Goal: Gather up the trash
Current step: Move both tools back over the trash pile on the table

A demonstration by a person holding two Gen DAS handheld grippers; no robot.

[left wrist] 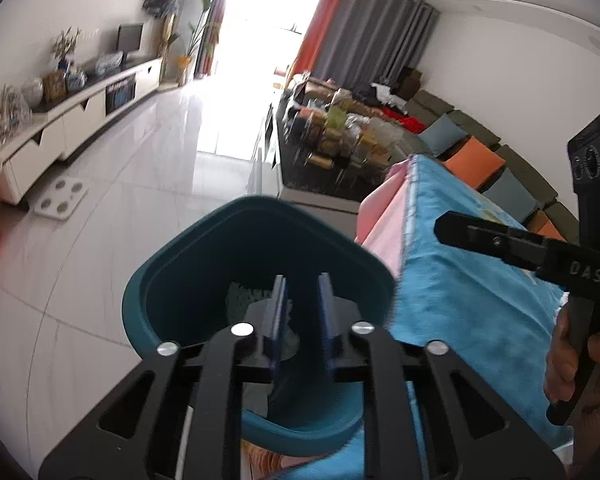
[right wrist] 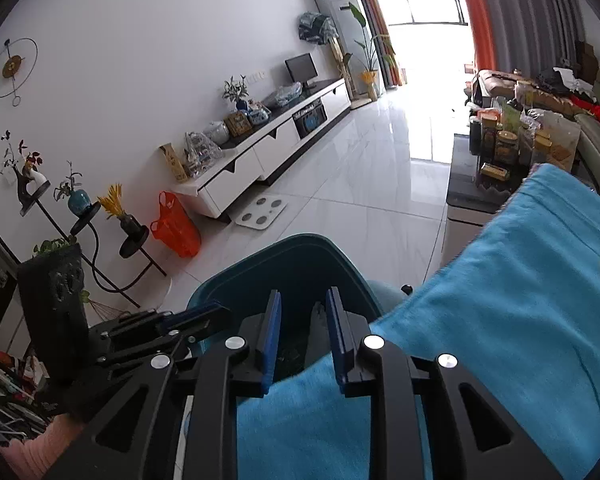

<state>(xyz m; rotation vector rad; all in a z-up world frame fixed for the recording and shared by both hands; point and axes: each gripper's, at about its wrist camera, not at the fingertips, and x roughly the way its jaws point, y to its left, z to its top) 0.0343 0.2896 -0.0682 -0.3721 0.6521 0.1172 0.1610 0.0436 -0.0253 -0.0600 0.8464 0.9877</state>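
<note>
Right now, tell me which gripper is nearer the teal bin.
Left. The left gripper hangs over the teal bin's opening; the right gripper sits back over the blue cloth at the bin's edge.

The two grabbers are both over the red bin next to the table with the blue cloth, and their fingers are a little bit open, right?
Almost. The bin is dark teal, not red; the left wrist view shows it best. The rest holds: the left gripper and the right gripper are both over it beside the blue cloth, fingers slightly apart with nothing between them.

home living room | TV cabinet (right wrist: pixel 276 148) | sofa (left wrist: pixel 496 160) | curtains (left wrist: pixel 364 24)
</note>
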